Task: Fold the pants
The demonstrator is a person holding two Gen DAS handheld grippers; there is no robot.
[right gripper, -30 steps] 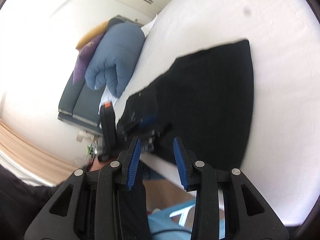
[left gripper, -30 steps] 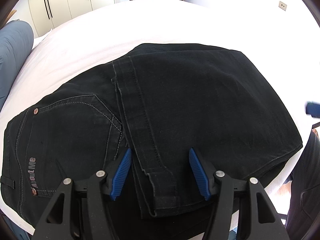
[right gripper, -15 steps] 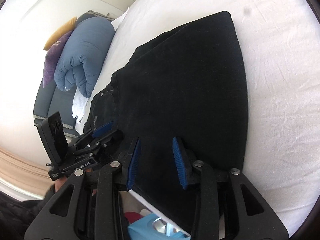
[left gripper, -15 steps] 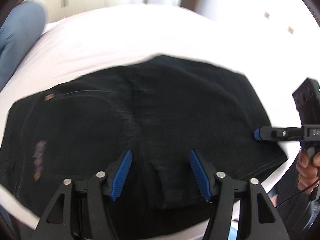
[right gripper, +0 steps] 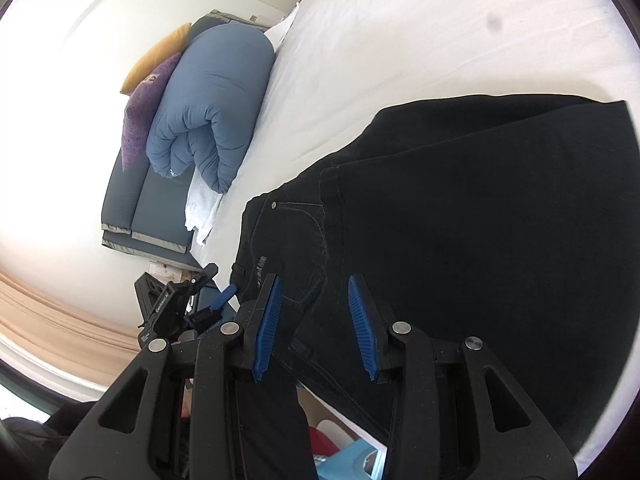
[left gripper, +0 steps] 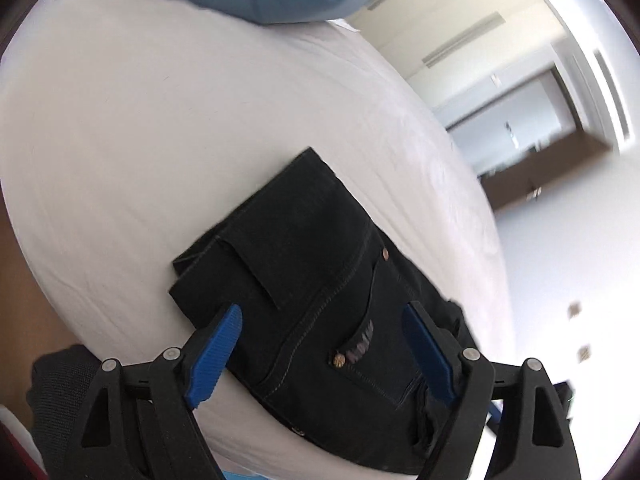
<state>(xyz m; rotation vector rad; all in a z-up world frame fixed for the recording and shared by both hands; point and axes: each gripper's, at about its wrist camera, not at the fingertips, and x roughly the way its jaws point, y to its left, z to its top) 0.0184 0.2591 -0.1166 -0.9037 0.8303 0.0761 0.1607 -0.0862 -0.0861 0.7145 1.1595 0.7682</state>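
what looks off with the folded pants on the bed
The black pants hang over the edge of the white bed near the right gripper, and the folded layers do not line up at the left gripper's end.

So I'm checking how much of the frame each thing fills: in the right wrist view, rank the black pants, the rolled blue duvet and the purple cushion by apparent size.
1. black pants, by far the largest, though nearest the camera.
2. rolled blue duvet.
3. purple cushion, partly hidden behind the duvet.
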